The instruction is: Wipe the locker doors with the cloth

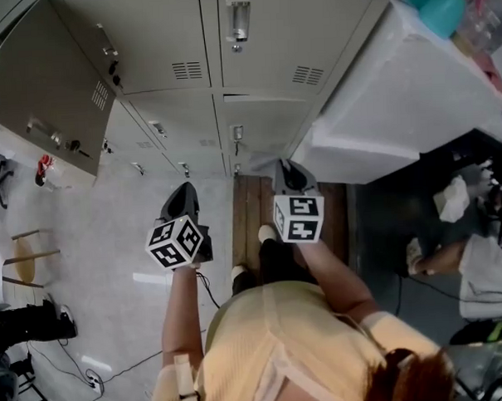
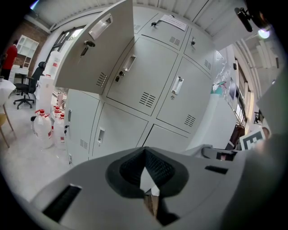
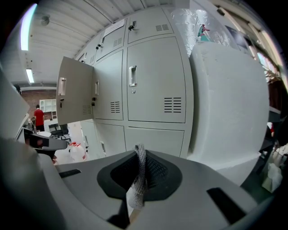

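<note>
— Where's the cloth got to?
— It's in the right gripper, whose jaws are clamped on it. Only a narrow strip shows, rising out of the pinch. It's held in the air in front of the lockers and isn't touching any door.
— It looks like nothing to carry.
— It's light and soft, pale grey, with an open knit or mesh to it. It will fold and bunch wherever it's pressed. I'd say the pinch belongs on a gathered wad, with a good flap left free to meet the metal. A thin strip like that might just drag out.
— And the left gripper?
— Its jaws are together. There's a pale sliver at the seam, and from here I can't say whether that's a scrap of something or only light through the gap. I'd call it empty.
— What about the locker doors?
— They're flat painted sheet metal, light grey, smooth and hard, so the cloth ought to slide easily. The metal handles and the louvred vents are what could snag it. One upper door hangs open, and I reckon it will swing if it's leaned on.
</note>
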